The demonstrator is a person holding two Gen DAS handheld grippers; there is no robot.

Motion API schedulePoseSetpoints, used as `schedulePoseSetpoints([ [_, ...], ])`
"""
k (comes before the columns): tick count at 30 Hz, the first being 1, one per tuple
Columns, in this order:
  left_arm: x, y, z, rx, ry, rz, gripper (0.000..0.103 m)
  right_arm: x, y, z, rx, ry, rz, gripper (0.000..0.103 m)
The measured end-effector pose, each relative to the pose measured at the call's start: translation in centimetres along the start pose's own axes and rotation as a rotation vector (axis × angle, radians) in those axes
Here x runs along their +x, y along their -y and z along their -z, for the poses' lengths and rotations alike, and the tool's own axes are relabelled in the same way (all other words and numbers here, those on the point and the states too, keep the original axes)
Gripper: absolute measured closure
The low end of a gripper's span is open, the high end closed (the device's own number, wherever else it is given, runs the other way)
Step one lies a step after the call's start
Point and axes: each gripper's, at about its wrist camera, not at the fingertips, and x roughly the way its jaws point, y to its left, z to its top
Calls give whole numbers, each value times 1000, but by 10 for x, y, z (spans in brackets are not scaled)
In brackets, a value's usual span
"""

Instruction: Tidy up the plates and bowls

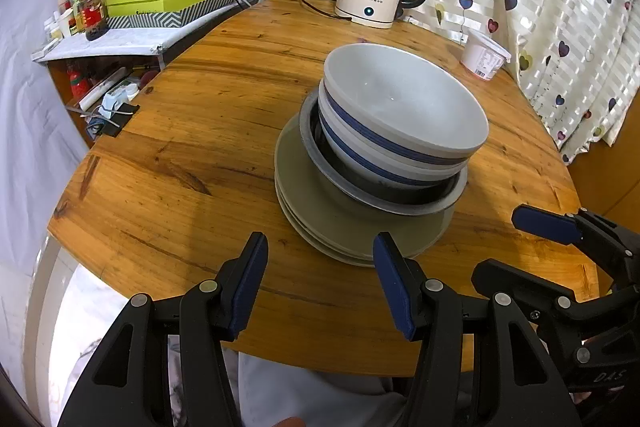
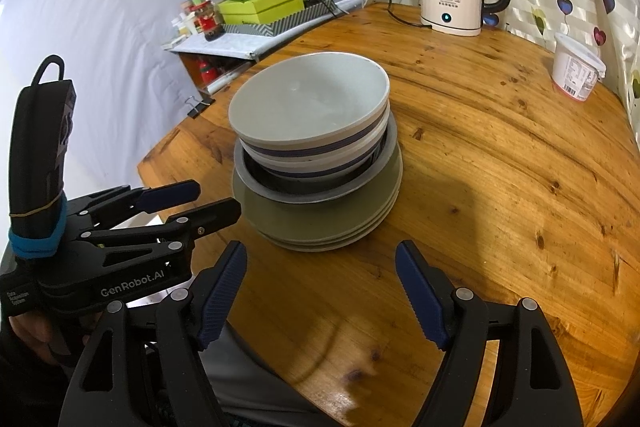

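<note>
bowls [image 1: 404,107] x2 nested in metal pan [image 1: 384,195], on plates [image 1: 320,215] (3, maybe 4) | table [image 1: 200,131] ctr | left gripper [image 1: 320,283] + right gripper [image 2: 320,287] unclenched, empty, nr front edge

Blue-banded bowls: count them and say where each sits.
2. The top bowl is nested in the lower bowl, which sits in a metal pan on the stacked plates. More could be hidden inside the stack.

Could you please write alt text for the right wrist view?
A stack of grey bowls with blue bands sits in a metal pan on olive plates on a round wooden table. Both open grippers, right and left, hover empty nearby.
</note>
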Motion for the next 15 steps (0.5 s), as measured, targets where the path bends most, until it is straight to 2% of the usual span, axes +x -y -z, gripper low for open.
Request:
schedulePoseSetpoints([
  [15, 0, 2, -1, 6, 1, 2, 47, -1, -2, -1, -5, -3, -1, 25],
])
